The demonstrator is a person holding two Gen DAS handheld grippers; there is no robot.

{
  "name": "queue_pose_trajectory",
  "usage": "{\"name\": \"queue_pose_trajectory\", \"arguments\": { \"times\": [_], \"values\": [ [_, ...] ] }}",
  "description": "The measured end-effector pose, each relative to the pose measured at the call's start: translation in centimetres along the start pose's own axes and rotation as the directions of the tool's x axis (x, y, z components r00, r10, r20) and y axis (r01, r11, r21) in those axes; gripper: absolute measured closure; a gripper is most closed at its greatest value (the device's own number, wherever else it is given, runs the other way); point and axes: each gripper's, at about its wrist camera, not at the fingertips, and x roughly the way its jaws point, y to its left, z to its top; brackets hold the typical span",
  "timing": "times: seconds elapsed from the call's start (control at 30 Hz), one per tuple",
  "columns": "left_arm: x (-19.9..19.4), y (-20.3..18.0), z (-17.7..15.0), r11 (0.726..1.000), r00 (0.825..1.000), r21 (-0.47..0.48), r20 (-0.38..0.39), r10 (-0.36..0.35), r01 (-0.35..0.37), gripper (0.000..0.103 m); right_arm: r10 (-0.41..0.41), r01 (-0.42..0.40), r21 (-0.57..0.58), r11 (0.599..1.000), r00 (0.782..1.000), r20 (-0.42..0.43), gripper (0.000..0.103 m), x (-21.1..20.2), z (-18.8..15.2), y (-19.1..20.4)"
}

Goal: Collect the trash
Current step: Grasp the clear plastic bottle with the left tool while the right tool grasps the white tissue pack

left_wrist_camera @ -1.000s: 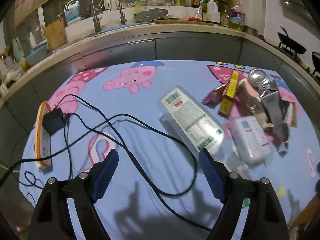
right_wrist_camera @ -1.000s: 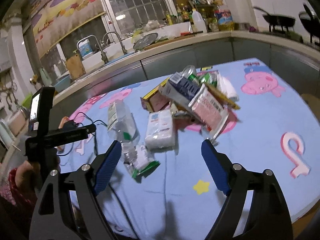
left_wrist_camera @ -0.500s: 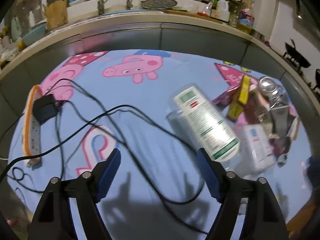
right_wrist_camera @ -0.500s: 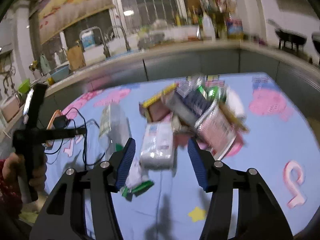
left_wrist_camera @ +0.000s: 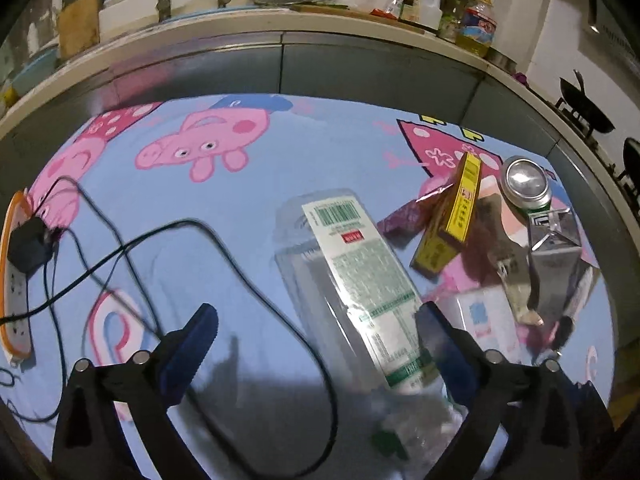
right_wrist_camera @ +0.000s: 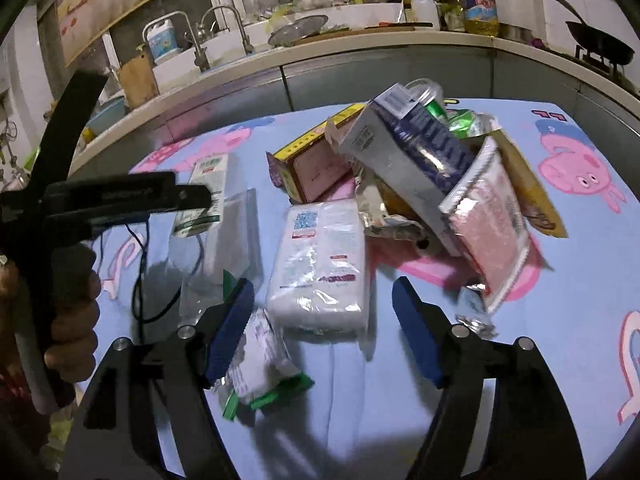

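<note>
A pile of trash lies on the blue cartoon tablecloth (left_wrist_camera: 248,200). A clear plastic bottle with a green and white label (left_wrist_camera: 360,280) lies just ahead of my open left gripper (left_wrist_camera: 316,328), close to its right finger. A yellow box (left_wrist_camera: 452,224), a can (left_wrist_camera: 524,188) and a grey carton (left_wrist_camera: 554,264) lie to the right. My right gripper (right_wrist_camera: 324,300) is open and empty, just short of a white tissue pack (right_wrist_camera: 320,264). A small green and white wrapper (right_wrist_camera: 260,376) lies by its left finger. The carton (right_wrist_camera: 404,152) and a pink packet (right_wrist_camera: 492,232) lie beyond.
A black cable (left_wrist_camera: 224,248) loops across the cloth in front of my left gripper, running to an orange power strip (left_wrist_camera: 12,280) at the left edge. A kitchen counter with a sink (right_wrist_camera: 224,48) and bottles curves behind the table. The left gripper's handle (right_wrist_camera: 60,208) shows at left.
Both grippers have moved forward and down toward the trash. The bottle now lies near my left gripper's right finger; the tissue pack is closer to my right gripper, whose fingers stand narrower than a second ago.
</note>
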Motion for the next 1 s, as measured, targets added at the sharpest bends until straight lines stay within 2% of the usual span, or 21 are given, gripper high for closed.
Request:
{"name": "queue_pose_trajectory", "arguments": {
  "times": [0.17, 0.2, 0.23, 0.27, 0.33, 0.43, 0.57, 0.67, 0.77, 0.9, 1.0],
  "values": [
    [1.1, -2.5, 0.4, 0.997, 1.000, 0.079, -0.001, 0.000, 0.000, 0.003, -0.033, 0.031, -0.027, 0.999, 0.998, -0.056, 0.032, 3.1, -0.1, 0.6],
    [1.4, -2.9, 0.3, 0.995, 1.000, 0.104, -0.009, -0.003, 0.004, 0.007, -0.028, 0.027, -0.024, 0.999, 0.998, -0.063, 0.033, 3.4, -0.2, 0.4],
    [1.7, -3.2, 0.1, 0.992, 1.000, 0.121, -0.014, -0.012, 0.014, 0.019, -0.012, 0.011, -0.014, 1.000, 0.998, -0.070, 0.043, 3.7, -0.4, 0.3],
    [2.1, -3.4, -0.2, 0.991, 1.000, 0.135, -0.024, -0.019, 0.022, 0.025, 0.000, -0.001, -0.006, 1.000, 0.998, -0.063, 0.044, 3.5, -0.5, 0.2],
    [2.1, -3.3, -0.6, 0.990, 1.000, 0.141, -0.004, -0.008, 0.009, 0.029, 0.018, -0.018, -0.007, 1.000, 0.999, -0.045, 0.045, 2.8, -0.5, 0.1],
    [1.2, -2.0, -1.0, 0.992, 0.999, 0.120, 0.017, -0.034, 0.031, 0.032, 0.043, -0.042, -0.039, 0.998, 0.999, 0.002, 0.046, 1.0, -0.5, 0.7],
    [-1.6, 0.2, -1.3, 0.994, 0.994, 0.092, 0.088, -0.069, 0.060, 0.033, 0.136, -0.130, -0.099, 0.987, 0.989, 0.059, 0.045, -2.0, -0.6, 1.9],
    [-4.4, 1.9, -1.2, 0.987, 0.978, 0.064, 0.135, -0.157, 0.149, 0.033, 0.175, -0.163, -0.116, 0.980, 0.979, 0.100, 0.045, -3.5, -0.3, 2.2],
    [-6.5, 1.9, -0.8, 0.973, 0.959, 0.063, 0.168, -0.230, 0.222, 0.033, 0.193, -0.183, -0.073, 0.980, 0.966, 0.170, 0.045, -5.6, 0.2, 0.6],
    [-8.4, -1.6, 0.1, 0.943, 0.929, 0.147, 0.184, -0.322, 0.298, 0.036, 0.141, -0.147, 0.004, 0.989, 0.959, 0.247, 0.045, -8.3, 0.4, -3.0],
    [-8.3, -5.4, 0.3, 0.915, 0.916, 0.220, 0.145, -0.373, 0.338, 0.038, 0.049, -0.081, 0.105, 0.991, 0.958, 0.281, 0.045, -10.2, 0.0, -7.1]
  ]
}}
